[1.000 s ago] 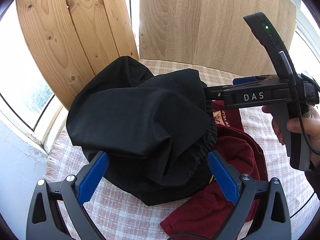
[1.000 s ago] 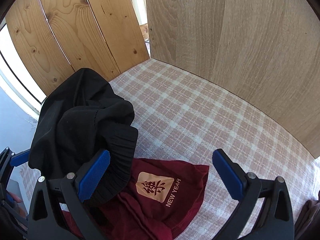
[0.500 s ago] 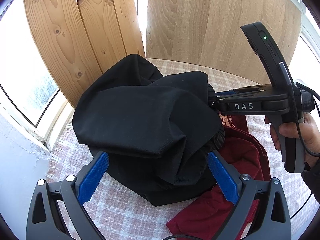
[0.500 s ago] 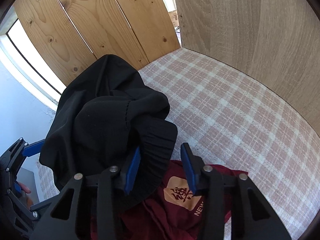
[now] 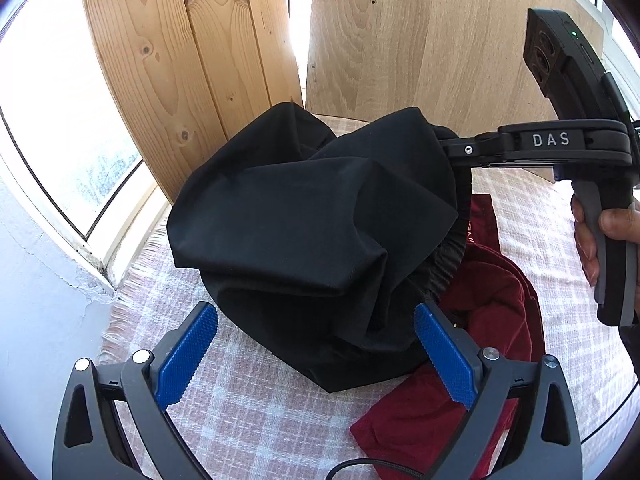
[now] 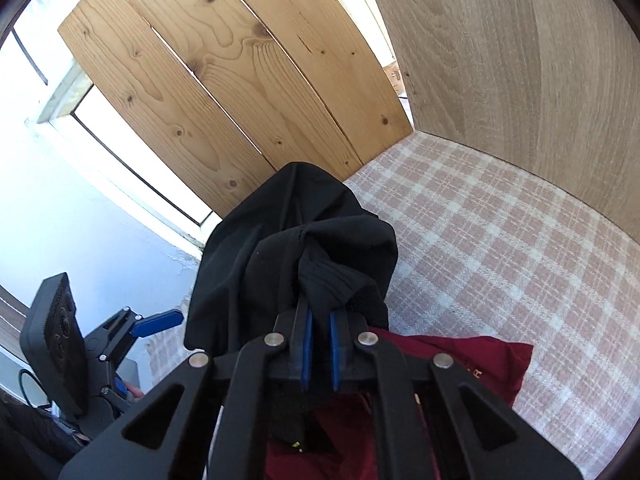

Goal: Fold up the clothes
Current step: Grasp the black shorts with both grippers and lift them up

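Observation:
A crumpled black garment [image 5: 320, 224] is lifted in a heap above a checked cloth. My right gripper [image 6: 319, 330] is shut on the garment's ribbed hem [image 6: 328, 280] and holds it up; in the left wrist view it reaches in from the right [image 5: 452, 148]. My left gripper [image 5: 312, 348] is open and empty, its blue pads [image 5: 184, 356] on either side of the garment's lower part. It also shows at the left of the right wrist view [image 6: 156, 322]. A dark red shirt [image 5: 480, 360] lies under the black garment, also in the right wrist view [image 6: 460, 364].
The pink and white checked cloth [image 6: 500, 240] covers the surface. Wooden panels [image 5: 192, 60] stand close behind, with a window [image 5: 44, 120] at the left. A hand [image 5: 604, 232] holds the right gripper's handle.
My right gripper has closed on the black garment's ribbed hem and lifted it, so the garment sits higher. My left gripper stays open in about the same place.

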`<state>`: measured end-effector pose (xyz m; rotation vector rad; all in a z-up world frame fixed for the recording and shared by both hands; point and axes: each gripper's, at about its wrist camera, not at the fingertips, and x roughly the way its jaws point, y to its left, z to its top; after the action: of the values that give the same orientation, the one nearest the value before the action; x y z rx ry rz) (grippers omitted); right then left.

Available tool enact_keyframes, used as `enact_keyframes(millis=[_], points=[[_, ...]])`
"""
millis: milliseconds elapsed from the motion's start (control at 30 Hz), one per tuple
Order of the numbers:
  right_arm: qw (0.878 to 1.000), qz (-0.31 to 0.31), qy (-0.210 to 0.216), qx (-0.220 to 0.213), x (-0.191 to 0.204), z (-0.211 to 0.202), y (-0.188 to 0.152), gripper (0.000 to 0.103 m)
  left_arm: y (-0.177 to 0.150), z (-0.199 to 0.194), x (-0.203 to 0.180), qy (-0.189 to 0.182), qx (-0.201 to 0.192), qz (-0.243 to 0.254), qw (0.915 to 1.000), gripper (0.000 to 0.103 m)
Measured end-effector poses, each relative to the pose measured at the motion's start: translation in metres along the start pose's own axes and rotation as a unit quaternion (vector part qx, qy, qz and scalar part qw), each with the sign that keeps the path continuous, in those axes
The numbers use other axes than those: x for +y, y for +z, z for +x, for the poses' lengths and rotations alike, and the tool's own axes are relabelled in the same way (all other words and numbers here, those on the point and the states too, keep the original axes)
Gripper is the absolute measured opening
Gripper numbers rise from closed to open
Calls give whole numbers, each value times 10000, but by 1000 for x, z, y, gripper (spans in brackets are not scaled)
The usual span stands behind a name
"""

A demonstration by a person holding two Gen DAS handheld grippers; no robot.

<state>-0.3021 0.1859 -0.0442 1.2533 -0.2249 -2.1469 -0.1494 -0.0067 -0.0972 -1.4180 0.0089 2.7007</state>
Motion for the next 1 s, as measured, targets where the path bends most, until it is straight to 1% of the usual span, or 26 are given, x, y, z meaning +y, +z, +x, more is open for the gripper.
enact_keyframes(millis=[33,100,133,233,333,367,400,433,467,500,533,600,700,767,800,900,1000], points=[[10000,-19,-63,72,1,4,-1,7,-1,0,-1,8,5,45,10000,98],[9997,110,167,108,-2,9,-5,7,-3,-1,-3,20,11,131,9999,98],[9996,141,209,98,-2,11,-7,7,-4,-3,-3,9,-13,143,9999,98],[9999,11,70,76,2,13,-9,6,-4,-8,1,-19,-153,21,9999,98],[10000,-53,14,-40,9,5,-7,6,-3,-4,6,-91,-134,-120,9998,89],[9999,-88,-1,-84,11,1,-6,6,-3,1,8,-105,-64,-174,9998,78],[9999,-104,-24,-121,12,-3,-5,6,-2,8,10,-145,65,-225,9996,63],[9998,-112,-39,-137,13,-6,-4,6,-1,15,11,-191,184,-263,9993,58],[9998,-119,-54,-153,13,-8,-4,6,0,20,11,-265,265,-247,9990,45],[9998,-127,-68,-169,13,-11,-4,6,1,25,10,-324,333,-219,9987,34],[9997,-125,-78,-184,13,-13,-3,6,3,27,9,-322,346,-153,9988,30],[9998,-33,-42,-212,11,-16,-4,6,7,23,10,-401,273,-122,9987,12],[9985,313,271,-370,3,-26,-5,6,16,8,14,-516,42,-115,9986,4],[9955,520,520,-595,2,-39,-2,5,25,-9,19,-697,-178,-191,9972,4],[9934,610,644,-725,3,-47,0,5,31,-21,22,-722,-345,-227,9965,4],[9860,730,971,-1144,14,-76,8,5,52,-65,27,-718,-999,-174,9923,4],[9781,624,1187,-1592,37,-113,20,5,77,-117,29,-754,-1756,-84,9815,4]])
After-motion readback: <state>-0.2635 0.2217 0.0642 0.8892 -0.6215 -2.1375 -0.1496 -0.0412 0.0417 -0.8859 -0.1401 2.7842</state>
